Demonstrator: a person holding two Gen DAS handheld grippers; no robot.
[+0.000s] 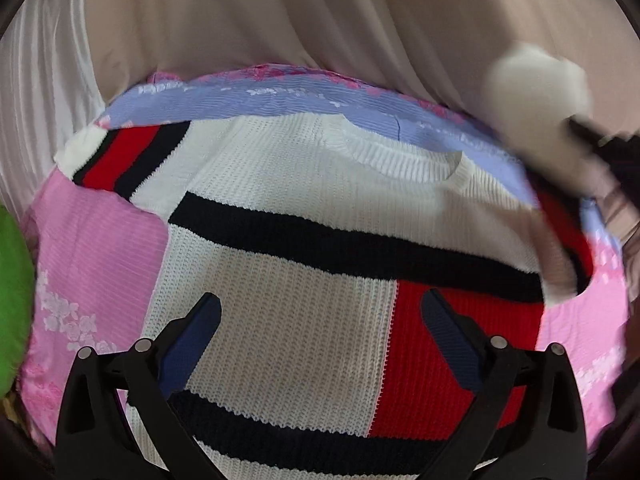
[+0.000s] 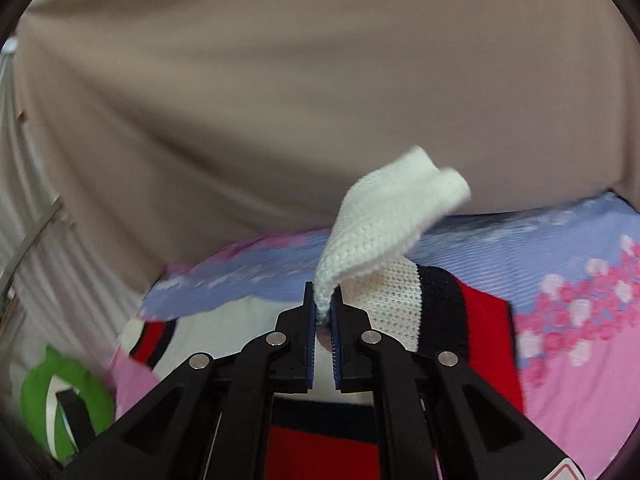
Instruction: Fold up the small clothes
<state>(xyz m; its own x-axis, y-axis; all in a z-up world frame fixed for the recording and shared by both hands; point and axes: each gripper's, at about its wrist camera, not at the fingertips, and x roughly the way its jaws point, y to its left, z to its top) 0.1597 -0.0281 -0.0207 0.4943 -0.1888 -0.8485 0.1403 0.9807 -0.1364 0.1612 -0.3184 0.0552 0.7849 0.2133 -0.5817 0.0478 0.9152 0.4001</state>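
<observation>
The right gripper (image 2: pixel 325 312) is pinching the white cuff (image 2: pixel 384 216) of the knit sweater (image 1: pixel 288 280), which is lying on the pink and blue cover (image 1: pixel 92 240). The left gripper (image 1: pixel 320 332) is hovering wide open, empty, over its near hem. That thin pinch risks slipping, dropping the sleeve crooked.

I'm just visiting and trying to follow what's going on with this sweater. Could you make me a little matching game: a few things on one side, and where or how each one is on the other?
Things:
1. left gripper
2. right gripper
3. sweater
4. green object

Places or states:
A. pinched shut on the white sleeve cuff, lifted up
B. lying flat on the pink and blue floral sheet
C. open above the sweater's body, holding nothing
D. beside the sheet, at the far edge of the view

Pairs: 1-C, 2-A, 3-B, 4-D
</observation>
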